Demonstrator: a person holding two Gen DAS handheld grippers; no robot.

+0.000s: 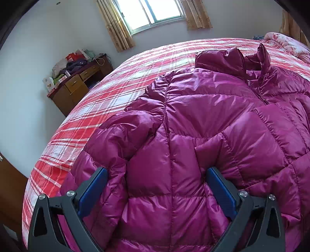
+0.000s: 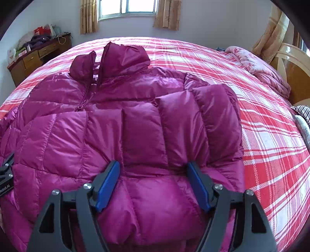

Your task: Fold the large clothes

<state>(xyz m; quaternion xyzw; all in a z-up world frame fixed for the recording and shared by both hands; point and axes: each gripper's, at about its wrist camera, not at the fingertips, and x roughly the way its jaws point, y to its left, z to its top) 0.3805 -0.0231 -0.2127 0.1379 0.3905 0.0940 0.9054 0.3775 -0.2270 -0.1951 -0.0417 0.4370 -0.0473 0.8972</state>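
Observation:
A magenta quilted down jacket [image 1: 203, 126] lies front up on the red plaid bed [image 1: 96, 100], hood toward the window. Its right sleeve is folded across the chest in the right wrist view [image 2: 135, 126]; its left sleeve lies along the body's left side. My left gripper [image 1: 157, 172] is open, its blue-padded fingers [image 1: 93, 192] straddling the jacket's lower left part. My right gripper [image 2: 153, 166] is open, its fingers [image 2: 108, 184] straddling the lower right part near the folded sleeve's cuff. Part of the left gripper shows at the left edge of the right wrist view [image 2: 6, 174].
A wooden desk [image 1: 77, 85] piled with bags and clothes stands by the far wall under the curtained window [image 1: 153, 13]. A pink quilt [image 2: 257, 66] is bunched at the headboard [image 2: 290, 66] on the right. A striped cloth [image 2: 302, 112] lies at the right bed edge.

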